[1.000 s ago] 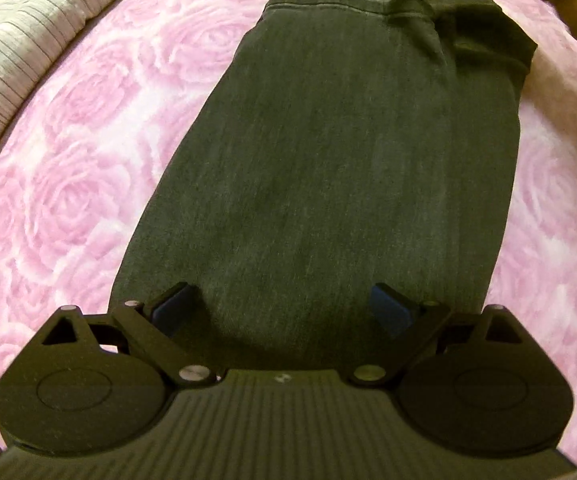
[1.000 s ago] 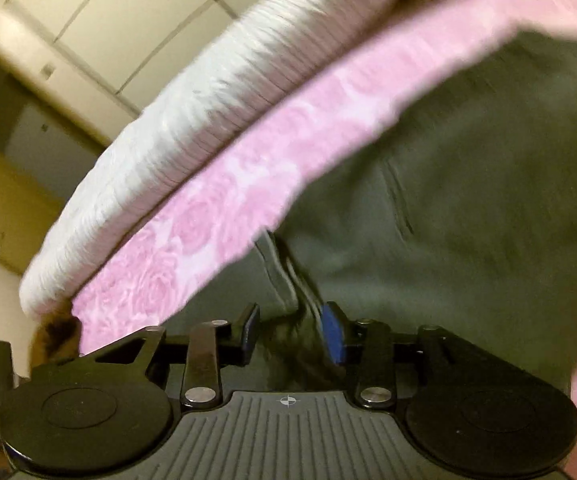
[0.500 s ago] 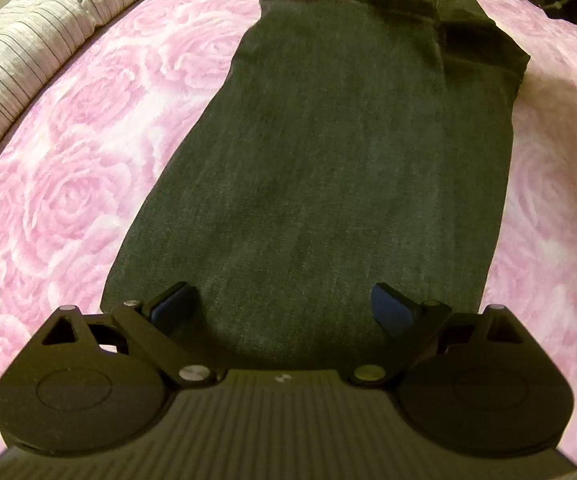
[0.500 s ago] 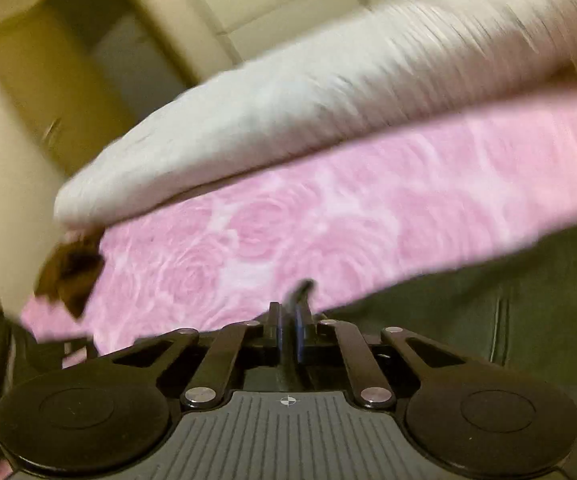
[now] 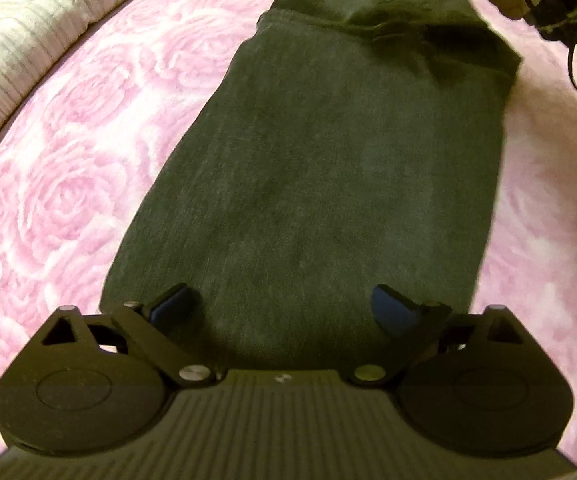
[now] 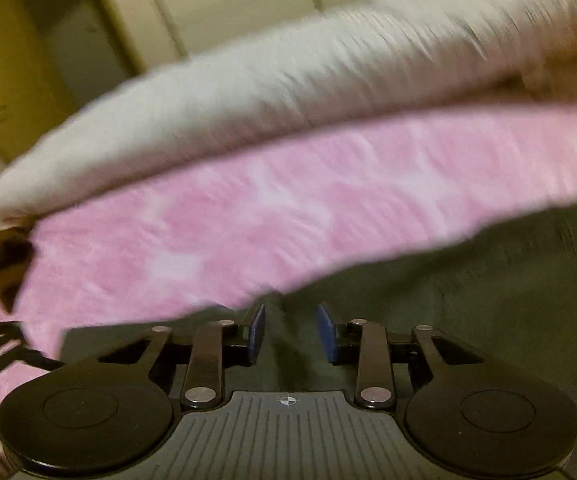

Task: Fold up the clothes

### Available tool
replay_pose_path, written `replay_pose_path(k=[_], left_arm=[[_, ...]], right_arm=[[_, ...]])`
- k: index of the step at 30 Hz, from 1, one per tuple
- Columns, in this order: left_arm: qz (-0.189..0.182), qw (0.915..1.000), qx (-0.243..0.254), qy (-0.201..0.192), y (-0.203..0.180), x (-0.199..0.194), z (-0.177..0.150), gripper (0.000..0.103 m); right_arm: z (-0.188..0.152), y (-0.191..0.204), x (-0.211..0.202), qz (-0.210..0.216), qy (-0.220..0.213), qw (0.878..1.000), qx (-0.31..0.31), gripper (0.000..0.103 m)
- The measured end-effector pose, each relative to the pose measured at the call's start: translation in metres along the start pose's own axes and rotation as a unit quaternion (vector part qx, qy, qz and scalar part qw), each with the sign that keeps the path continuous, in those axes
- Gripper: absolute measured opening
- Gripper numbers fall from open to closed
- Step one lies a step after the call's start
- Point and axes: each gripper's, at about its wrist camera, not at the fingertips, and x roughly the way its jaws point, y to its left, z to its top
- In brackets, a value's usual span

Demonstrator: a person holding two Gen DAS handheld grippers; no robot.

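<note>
A pair of dark grey jeans (image 5: 328, 168) lies folded lengthwise on a pink rose-patterned blanket (image 5: 72, 184), waistband at the far end. My left gripper (image 5: 280, 312) is wide open just above the near end of the jeans, holding nothing. My right gripper (image 6: 290, 334) is partly open over the far edge of the jeans (image 6: 468, 300); a ridge of cloth sits between its blue pads without being pinched. The right wrist view is motion-blurred.
A white striped duvet (image 5: 20, 40) runs along the blanket's left side and shows in the right wrist view (image 6: 248, 100). A hand and black cables (image 5: 548, 4) are at the far right. A brown object (image 6: 0, 264) lies at the blanket's edge. Cupboards stand behind.
My right gripper closed on the jeans' edge half a second ago and has now opened, letting the cloth go. The far waistband end has been folded over. My left gripper stayed open.
</note>
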Motion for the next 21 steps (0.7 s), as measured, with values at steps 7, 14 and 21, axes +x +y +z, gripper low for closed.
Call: replay_pose_path(k=[7,14,21], left_arm=[[0.040,0.9882,0.147,-0.011,0.008,-0.027,-0.028,0.094],[0.105,0.8964,0.430,-0.029,-0.010,-0.009,-0.073,0.093],[0.108,0.8354,0.531,-0.093,-0.005,0.008,-0.094,0.095]], right_arm=[[-0.031,0.037,0.024,-0.029,0.078,0.994,-0.065,0.035],[-0.066,0.136,-0.024,-0.046,0.054,0.991,-0.116,0.059],[-0.147,0.263,-0.012,-0.063,0.069,0.964,-0.250,0.061]])
